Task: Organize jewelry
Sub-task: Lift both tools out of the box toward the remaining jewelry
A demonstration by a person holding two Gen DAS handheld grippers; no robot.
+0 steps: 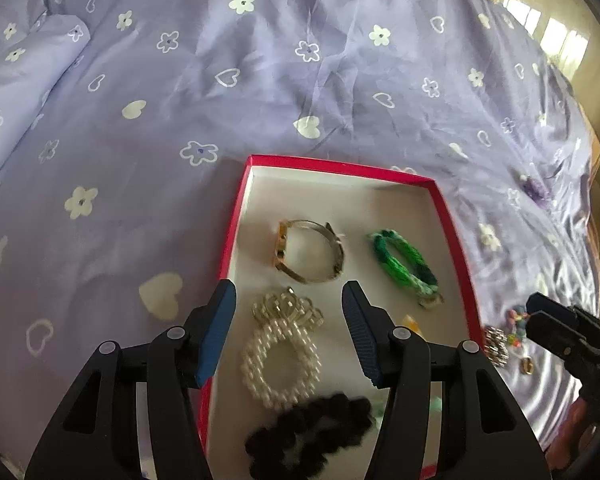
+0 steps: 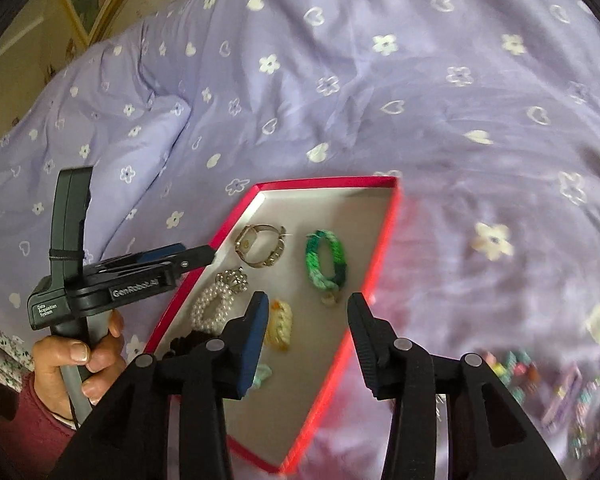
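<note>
A red box (image 1: 456,240) with a white inside lies on the bed. It holds a gold watch (image 1: 310,250), a green braided bracelet (image 1: 404,266), a pearl bracelet with a crown (image 1: 280,356), a black scrunchie (image 1: 312,436) and a yellow piece (image 2: 280,322). My left gripper (image 1: 290,320) is open and empty above the pearl bracelet. My right gripper (image 2: 308,324) is open and empty over the box's near right part. The box (image 2: 384,240), the watch (image 2: 260,244), the green bracelet (image 2: 326,266) and the pearl bracelet (image 2: 214,304) show in the right wrist view.
Purple flowered bedding (image 1: 220,80) covers the bed. Loose colourful beads and bracelets (image 2: 556,392) lie right of the box, also seen in the left wrist view (image 1: 504,340). A pillow (image 1: 24,72) lies at far left. The right gripper (image 1: 540,316) shows in the left view.
</note>
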